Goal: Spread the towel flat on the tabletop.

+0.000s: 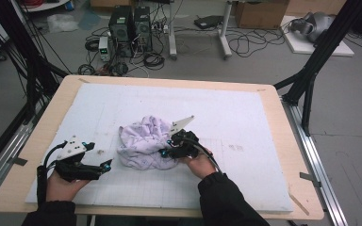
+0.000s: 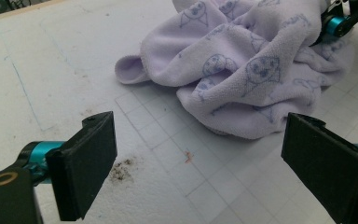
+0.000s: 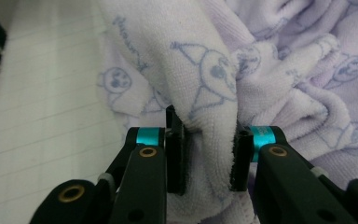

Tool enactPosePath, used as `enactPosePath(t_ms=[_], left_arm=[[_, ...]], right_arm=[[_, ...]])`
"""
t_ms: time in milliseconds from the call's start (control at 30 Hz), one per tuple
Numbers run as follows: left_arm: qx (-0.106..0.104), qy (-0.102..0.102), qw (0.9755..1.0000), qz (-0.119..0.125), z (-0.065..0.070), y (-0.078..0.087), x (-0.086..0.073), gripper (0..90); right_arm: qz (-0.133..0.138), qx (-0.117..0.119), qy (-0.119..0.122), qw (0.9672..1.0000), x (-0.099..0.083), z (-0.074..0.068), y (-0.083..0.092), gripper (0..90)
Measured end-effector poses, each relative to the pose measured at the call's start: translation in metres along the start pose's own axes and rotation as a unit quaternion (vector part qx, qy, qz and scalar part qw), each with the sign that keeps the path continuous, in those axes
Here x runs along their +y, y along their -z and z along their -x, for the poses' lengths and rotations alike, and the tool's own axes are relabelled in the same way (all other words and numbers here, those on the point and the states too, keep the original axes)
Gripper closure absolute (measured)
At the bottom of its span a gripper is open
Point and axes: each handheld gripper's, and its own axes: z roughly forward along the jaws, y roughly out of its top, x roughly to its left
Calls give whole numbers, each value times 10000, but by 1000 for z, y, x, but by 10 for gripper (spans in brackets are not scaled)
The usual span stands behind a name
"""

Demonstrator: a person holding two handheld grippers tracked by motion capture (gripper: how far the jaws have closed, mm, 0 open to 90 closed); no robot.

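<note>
A crumpled lilac towel (image 1: 143, 141) with small printed cartoon figures lies in a heap on the white foam mat (image 1: 245, 122). My right gripper (image 1: 166, 151) is at the heap's right front edge. In the right gripper view its pads (image 3: 176, 154) pinch a thick fold of the towel (image 3: 209, 154). My left gripper (image 1: 107, 165) rests low on the mat to the left of the heap, a short way from it. In the left gripper view its jaws stand wide apart around bare mat, with the towel (image 2: 247, 70) lying beyond them.
The mat covers a wooden table (image 1: 283, 141) with its edges showing all round. A small brown stain (image 2: 121, 170) marks the mat between the left jaws. Computers and cables (image 1: 129, 33) sit on the floor behind the table; black frame legs (image 1: 311, 70) stand at the right.
</note>
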Motion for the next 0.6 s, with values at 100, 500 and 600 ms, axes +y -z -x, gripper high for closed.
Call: enactPosePath(t_ms=[100, 500, 600], left_arm=[[-11, -12, 10000, 21, 1, 2, 2, 124], [-178, -85, 9997, 156, 9, 7, 13, 152], [-237, -94, 9995, 161, 12, 5, 16, 158]], right_arm=[[31, 145, 101, 9998, 2, -2, 9, 752], [114, 641, 564, 9963, -3, -25, 64, 753], [54, 706, 665, 9953, -5, -31, 73, 753]])
